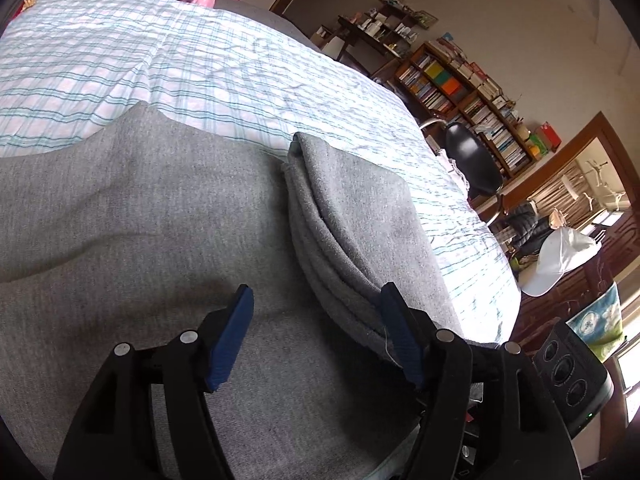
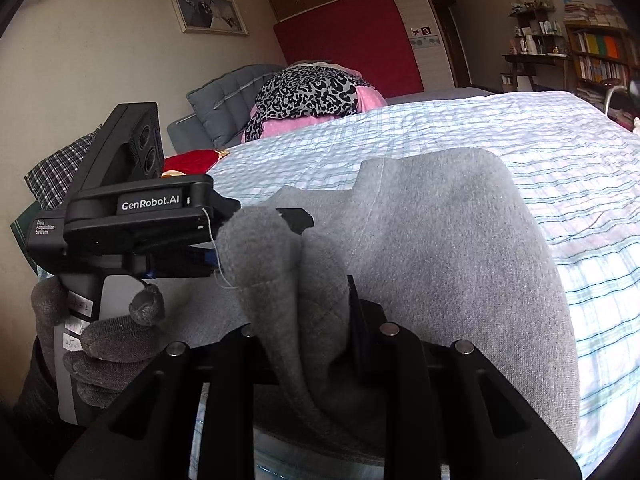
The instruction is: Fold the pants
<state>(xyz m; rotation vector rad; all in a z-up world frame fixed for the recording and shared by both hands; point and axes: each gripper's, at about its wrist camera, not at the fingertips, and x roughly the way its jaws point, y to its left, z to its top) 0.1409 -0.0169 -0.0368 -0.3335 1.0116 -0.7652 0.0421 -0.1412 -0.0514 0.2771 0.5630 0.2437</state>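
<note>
Grey pants (image 1: 160, 220) lie spread on a bed with a blue-checked sheet (image 1: 200, 60). At their right side, several folded layers are stacked. In the left wrist view my left gripper (image 1: 316, 312) stands open over the flat cloth. Its right blue pad (image 1: 396, 328) rests against the folded edge and nothing is pinched. In the right wrist view my right gripper (image 2: 316, 292) is shut on a bunched ridge of the pants (image 2: 460, 260), which hides its fingertips. The left gripper (image 2: 256, 240), held by a gloved hand (image 2: 112, 336), sits just left of that ridge.
Leopard-print and pink bedding (image 2: 308, 92) is piled at the head of the bed, beside a grey cushion (image 2: 224, 108). Past the bed's far edge stand a black chair (image 1: 472, 156), a bookshelf (image 1: 460, 96) and a white cap (image 1: 560, 260).
</note>
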